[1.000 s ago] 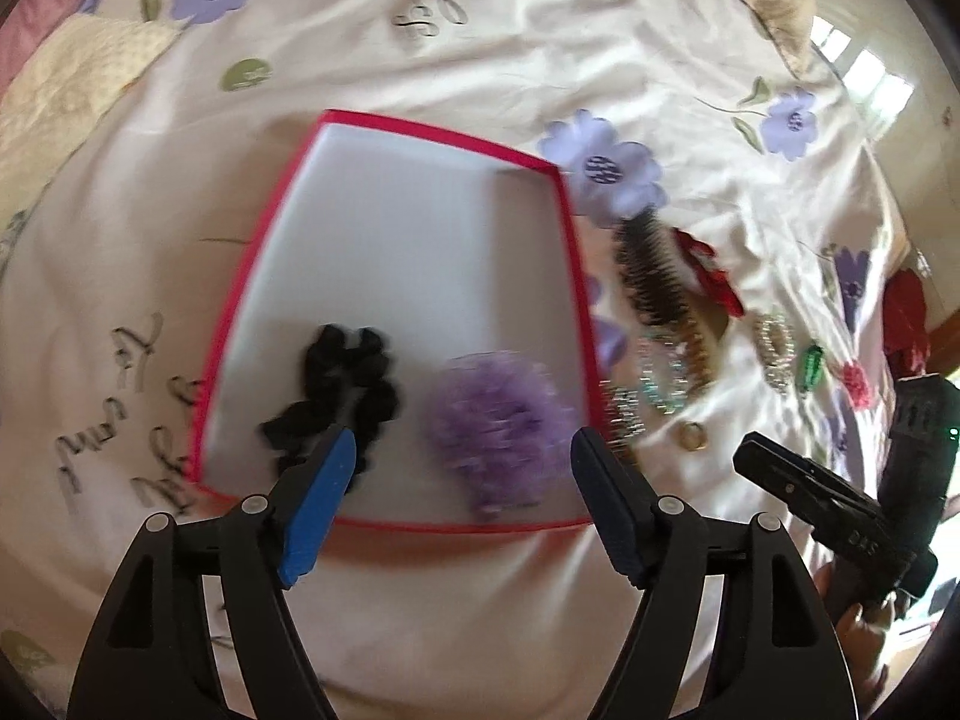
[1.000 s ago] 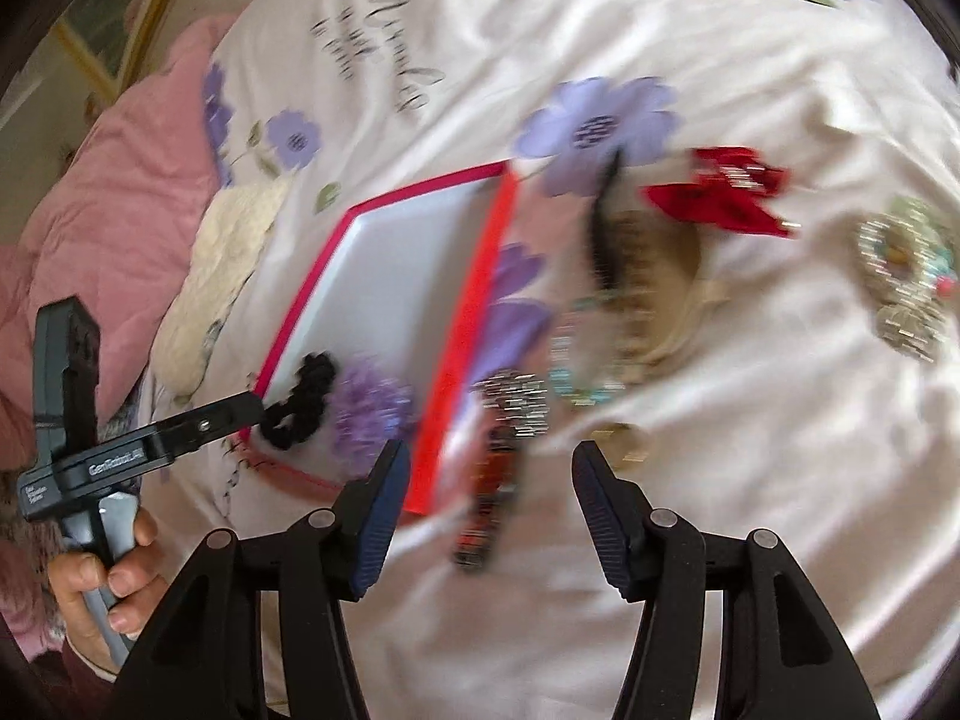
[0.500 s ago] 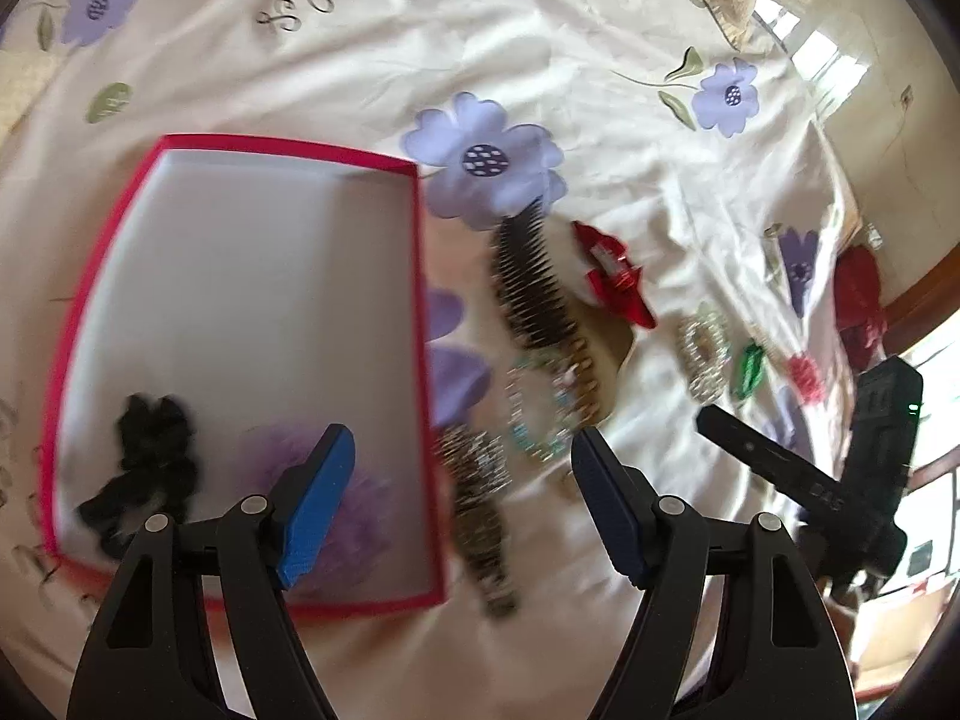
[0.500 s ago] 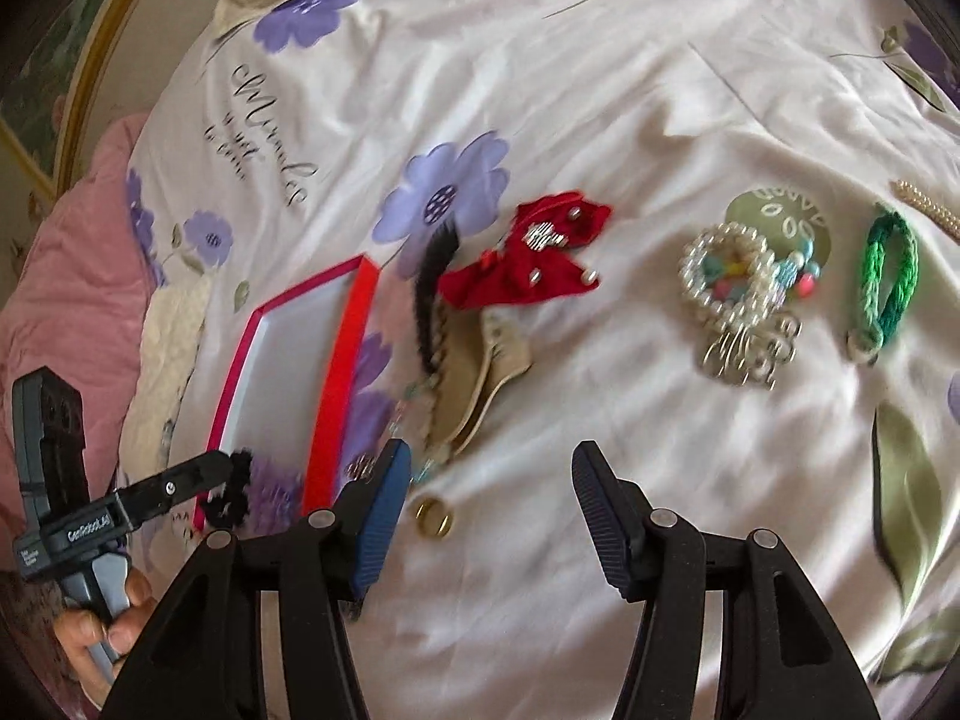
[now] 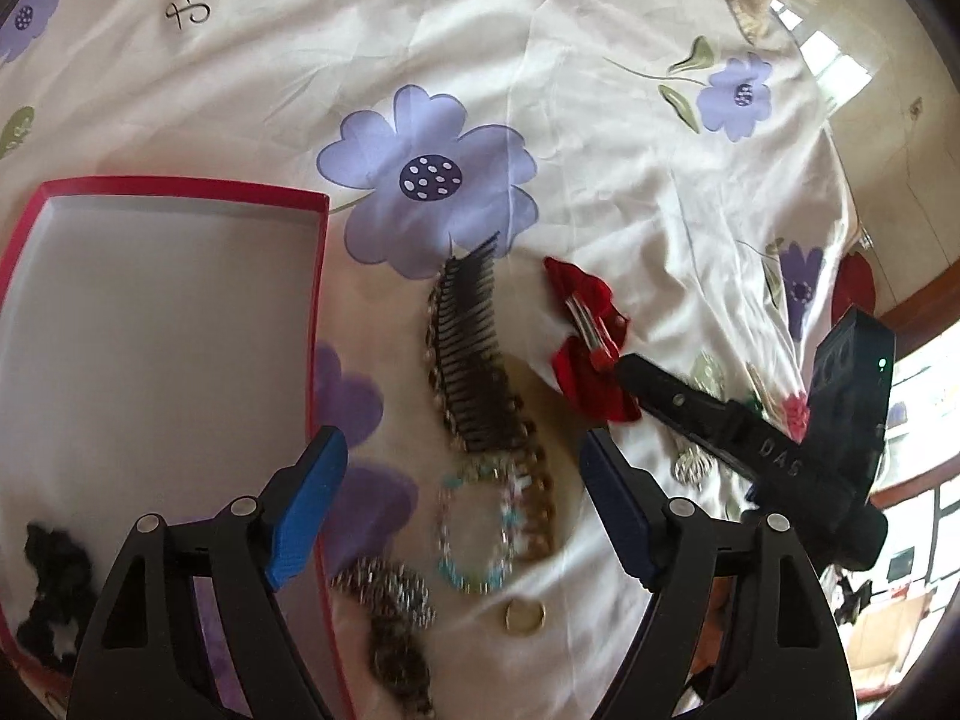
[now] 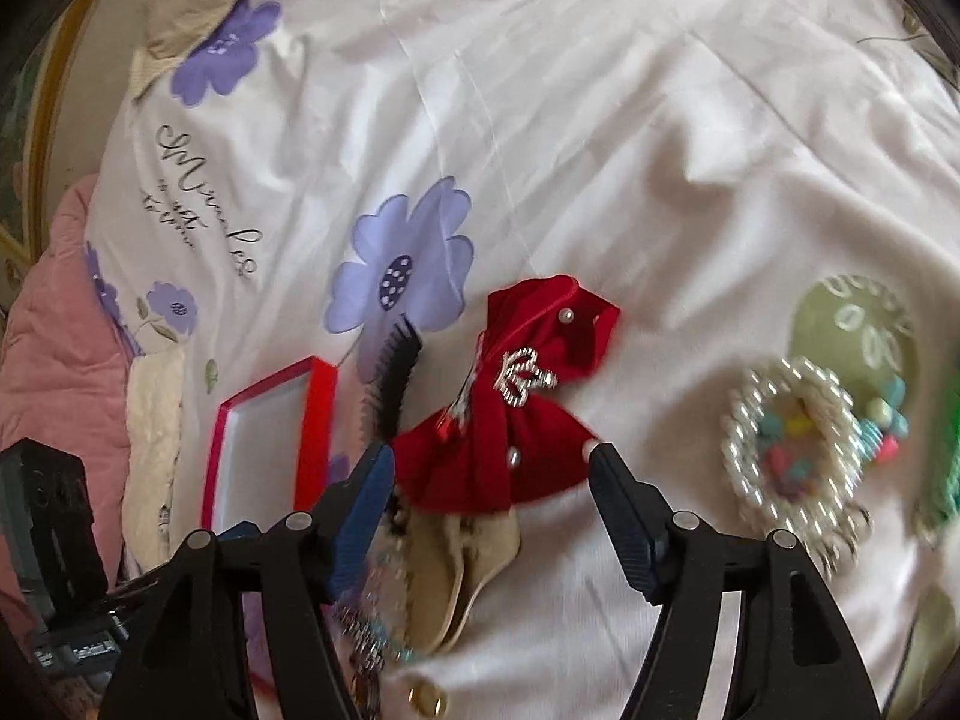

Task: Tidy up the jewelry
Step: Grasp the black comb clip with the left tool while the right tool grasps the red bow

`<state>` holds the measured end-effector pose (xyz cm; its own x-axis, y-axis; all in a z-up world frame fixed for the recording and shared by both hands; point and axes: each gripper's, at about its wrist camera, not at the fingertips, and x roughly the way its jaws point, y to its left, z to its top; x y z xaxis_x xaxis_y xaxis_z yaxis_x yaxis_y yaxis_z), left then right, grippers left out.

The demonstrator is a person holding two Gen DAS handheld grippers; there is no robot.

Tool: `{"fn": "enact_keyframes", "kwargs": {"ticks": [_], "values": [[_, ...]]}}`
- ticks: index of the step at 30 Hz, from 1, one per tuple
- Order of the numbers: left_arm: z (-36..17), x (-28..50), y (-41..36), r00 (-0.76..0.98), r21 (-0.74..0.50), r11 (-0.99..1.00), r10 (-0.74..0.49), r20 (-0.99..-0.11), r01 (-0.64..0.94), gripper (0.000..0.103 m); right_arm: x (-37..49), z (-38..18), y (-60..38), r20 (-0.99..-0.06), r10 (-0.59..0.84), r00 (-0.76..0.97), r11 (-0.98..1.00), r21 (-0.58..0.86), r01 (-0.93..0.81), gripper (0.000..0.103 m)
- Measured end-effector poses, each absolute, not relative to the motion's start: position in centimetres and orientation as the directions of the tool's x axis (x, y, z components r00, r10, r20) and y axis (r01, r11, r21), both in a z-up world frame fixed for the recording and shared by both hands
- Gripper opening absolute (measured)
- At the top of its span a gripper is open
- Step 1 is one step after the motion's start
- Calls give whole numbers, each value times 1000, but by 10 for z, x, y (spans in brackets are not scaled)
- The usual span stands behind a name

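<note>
A red-rimmed white box (image 5: 180, 324) lies on the bedspread, holding a black scrunchie (image 5: 51, 588) at its near corner. It also shows in the right wrist view (image 6: 264, 450). Right of it lie a black comb (image 5: 474, 354), a beaded bracelet (image 5: 474, 534), a gold ring (image 5: 524, 615), a sparkly clip (image 5: 390, 606) and a red bow clip (image 5: 591, 342). My left gripper (image 5: 462, 510) is open above the bracelet. My right gripper (image 6: 492, 510) is open, straddling the red bow (image 6: 510, 414). It also shows in the left wrist view (image 5: 624, 360).
A pearl bracelet with coloured beads (image 6: 792, 450) and a green band (image 6: 948, 468) lie to the right of the bow. A beige claw clip (image 6: 462, 576) lies under the bow's near edge. A pink quilt (image 6: 54, 360) borders the left.
My left gripper has swung right from over the box to over the bracelet and comb. My right gripper has moved forward and closer to the red bow, now between its fingers.
</note>
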<state>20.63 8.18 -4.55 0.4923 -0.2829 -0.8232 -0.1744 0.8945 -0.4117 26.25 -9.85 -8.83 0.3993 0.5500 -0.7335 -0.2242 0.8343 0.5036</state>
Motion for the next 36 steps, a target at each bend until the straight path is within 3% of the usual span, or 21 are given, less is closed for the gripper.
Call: {"fn": "enact_keyframes", "kwargs": {"ticks": [6, 8, 9, 12, 14, 20, 21, 22, 36], "values": [[-66, 242, 78, 451, -400, 900, -288, -845, -174, 80, 286, -111, -97, -741, 563, 367, 825, 530, -196, 66], [-74, 251, 77, 436, -393, 902, -285, -854, -181, 80, 289, -115, -99, -732, 574, 367, 817, 541, -199, 53], [-78, 256, 76, 427, -390, 902, -284, -858, -185, 80, 289, -116, -101, -729, 577, 368, 815, 542, -205, 41], [-87, 267, 75, 418, -380, 905, -275, -866, -192, 78, 284, -114, -107, -707, 597, 380, 800, 560, -215, 27], [-91, 270, 74, 418, -366, 910, -261, -870, -195, 75, 281, -108, -112, -695, 597, 400, 798, 562, -216, 27], [-93, 267, 78, 435, -368, 911, -260, -862, -185, 28, 268, -91, -129, -665, 595, 451, 797, 562, -222, 26], [-92, 266, 78, 441, -377, 909, -268, -857, -180, 13, 265, -88, -132, -659, 595, 459, 796, 562, -225, 26], [-90, 264, 78, 442, -371, 911, -262, -858, -180, 6, 264, -86, -133, -654, 598, 463, 793, 565, -226, 26], [-42, 216, 87, 547, -374, 919, -252, -798, -123, 1, 220, -59, -126, -624, 612, 486, 787, 542, -295, 26]]}}
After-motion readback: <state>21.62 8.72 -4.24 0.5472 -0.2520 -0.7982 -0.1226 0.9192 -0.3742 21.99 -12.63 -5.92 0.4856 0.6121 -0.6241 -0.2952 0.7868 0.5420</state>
